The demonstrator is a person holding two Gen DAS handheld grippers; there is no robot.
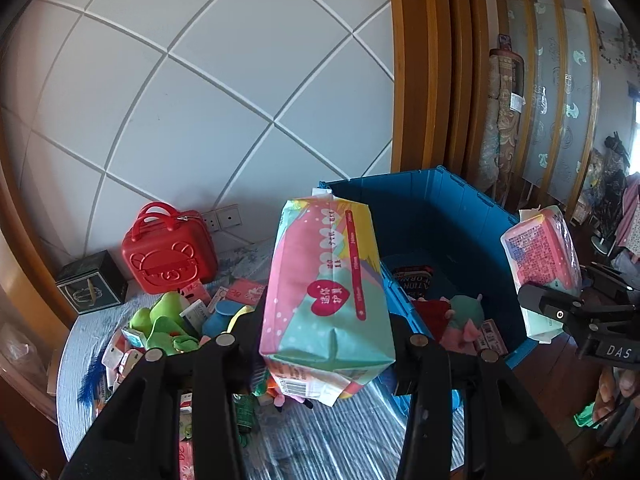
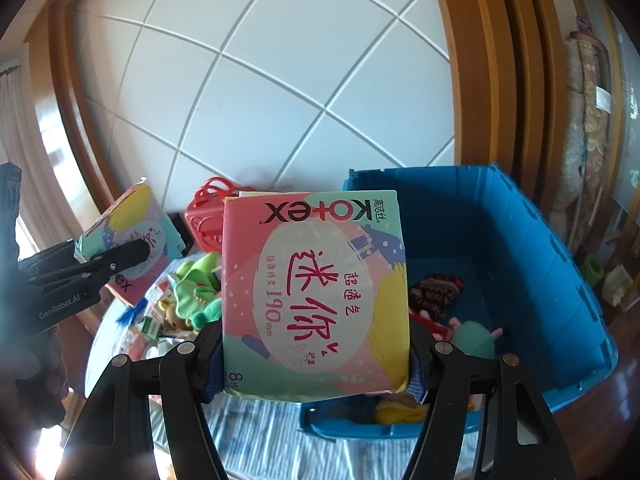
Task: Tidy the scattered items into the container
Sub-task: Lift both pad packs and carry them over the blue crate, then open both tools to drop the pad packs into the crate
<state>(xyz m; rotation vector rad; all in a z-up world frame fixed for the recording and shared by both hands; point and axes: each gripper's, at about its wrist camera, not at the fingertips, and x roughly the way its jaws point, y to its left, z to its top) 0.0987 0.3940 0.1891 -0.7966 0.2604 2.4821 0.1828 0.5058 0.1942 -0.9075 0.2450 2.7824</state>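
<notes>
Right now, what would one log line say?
left gripper: holds pastel pad pack | right gripper: holds pink Kotex pack | blue plastic crate: ahead

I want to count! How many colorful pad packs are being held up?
2. One pack is in the left gripper; the other pack is in the right gripper. More may hide in the pile.

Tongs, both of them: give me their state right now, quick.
Left tongs: shut on a pastel pad pack, lifted beside the blue bin.
Right tongs: shut on a Kotex pad pack, held upside down.
</notes>
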